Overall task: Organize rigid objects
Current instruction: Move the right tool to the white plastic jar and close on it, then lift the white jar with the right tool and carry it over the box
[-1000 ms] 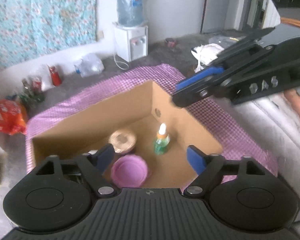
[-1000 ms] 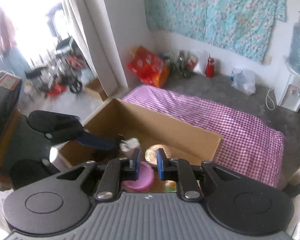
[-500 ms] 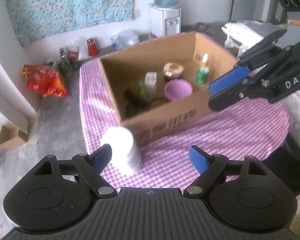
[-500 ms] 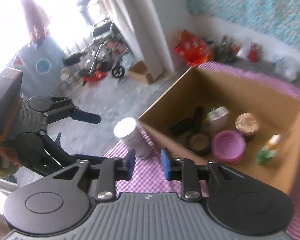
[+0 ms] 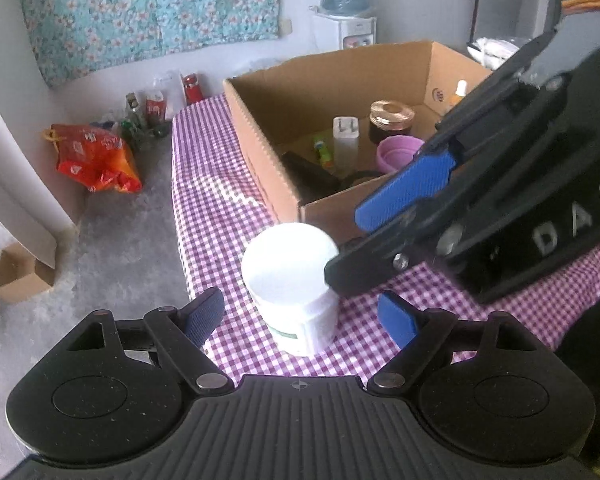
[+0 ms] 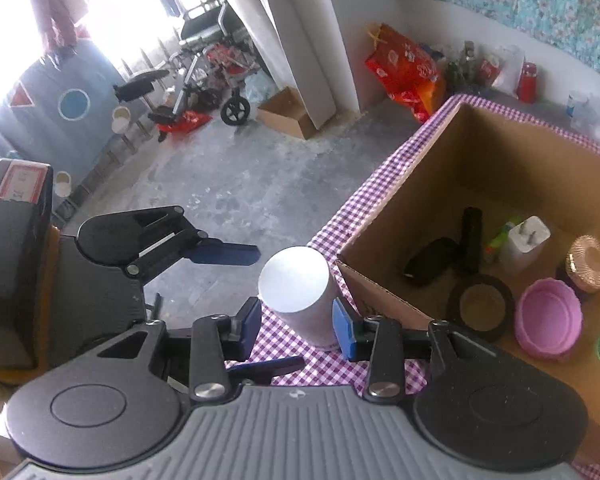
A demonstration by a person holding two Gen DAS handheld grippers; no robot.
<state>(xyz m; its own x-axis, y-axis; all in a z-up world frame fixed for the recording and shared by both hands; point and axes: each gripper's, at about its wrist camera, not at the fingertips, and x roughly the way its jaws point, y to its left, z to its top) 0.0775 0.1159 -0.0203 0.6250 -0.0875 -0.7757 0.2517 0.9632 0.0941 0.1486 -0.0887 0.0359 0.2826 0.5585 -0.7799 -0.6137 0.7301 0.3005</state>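
Your cardboard box (image 6: 384, 236) holds purple bowl (image 6: 548, 316), gold-lidded jar (image 6: 588, 264), charger (image 6: 526, 242). White jar (image 6: 300, 292) outside, on checkered cloth (image 5: 216, 200). Since earlier, both grippers left the box: right gripper (image 6: 298, 324) opening around it, left gripper (image 5: 300, 318) wide, empty.

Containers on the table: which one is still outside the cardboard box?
The white jar, standing upright on the checked cloth by the box's corner. The brown gold-lidded jar and the purple bowl sit inside the box.
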